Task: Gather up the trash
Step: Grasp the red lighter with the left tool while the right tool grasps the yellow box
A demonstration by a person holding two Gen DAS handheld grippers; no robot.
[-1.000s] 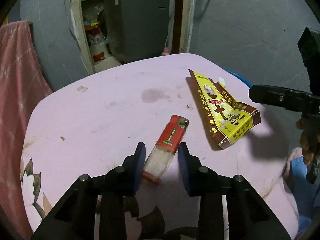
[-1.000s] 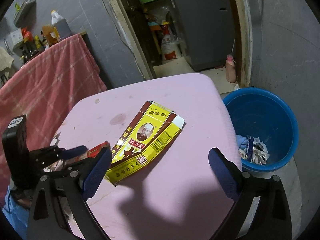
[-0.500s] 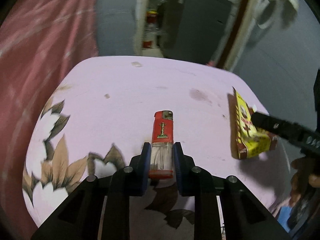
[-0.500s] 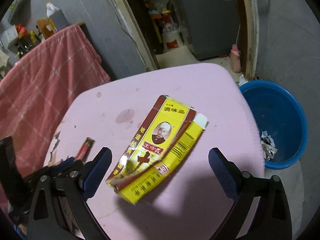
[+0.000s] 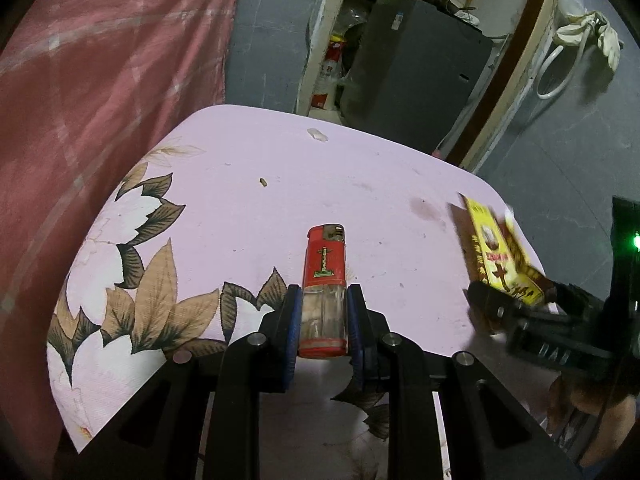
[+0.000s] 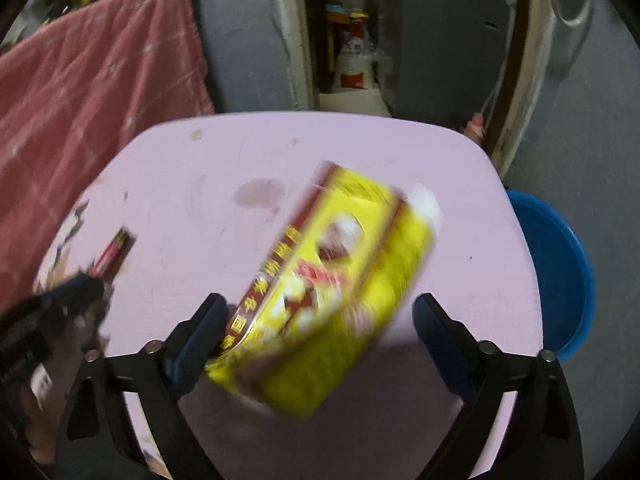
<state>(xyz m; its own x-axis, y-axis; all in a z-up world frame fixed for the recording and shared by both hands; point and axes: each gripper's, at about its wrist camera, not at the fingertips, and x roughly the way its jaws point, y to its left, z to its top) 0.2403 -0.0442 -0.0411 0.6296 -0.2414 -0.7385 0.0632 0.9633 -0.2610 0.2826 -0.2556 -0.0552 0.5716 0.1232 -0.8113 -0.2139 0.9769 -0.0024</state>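
The left gripper (image 5: 323, 322) clamps its two blue-padded black fingers (image 5: 291, 328) against the clear lower body of a red-topped plastic lighter (image 5: 324, 276); its jaws have just been closing on it, and now the pads press both sides, the lighter pointing straight away from the gripper with its metal head toward the far side of the table; the lighter lies low over the pale pink tablecloth with a brown-and-white leaf print (image 5: 224, 216), though whether it rests on the cloth or is lifted clear cannot be told.

The right gripper (image 6: 320, 334) stands wide, its jaws having just been narrowing; between them lies a flattened yellow and dark-red cardboard seasoning box (image 6: 332, 280), tilted diagonally and blurred; the left-hand pad (image 6: 200, 340) sits right at the box's lower corner, seemingly touching it, while the right-hand pad (image 6: 438, 340) stands apart from the box's edge, so the box is not gripped.

The box sits near the table's right edge; beyond that edge, on the floor, stands a round blue plastic tub (image 6: 560, 280); a pink checked cloth (image 6: 92, 80) hangs to the left of the table.
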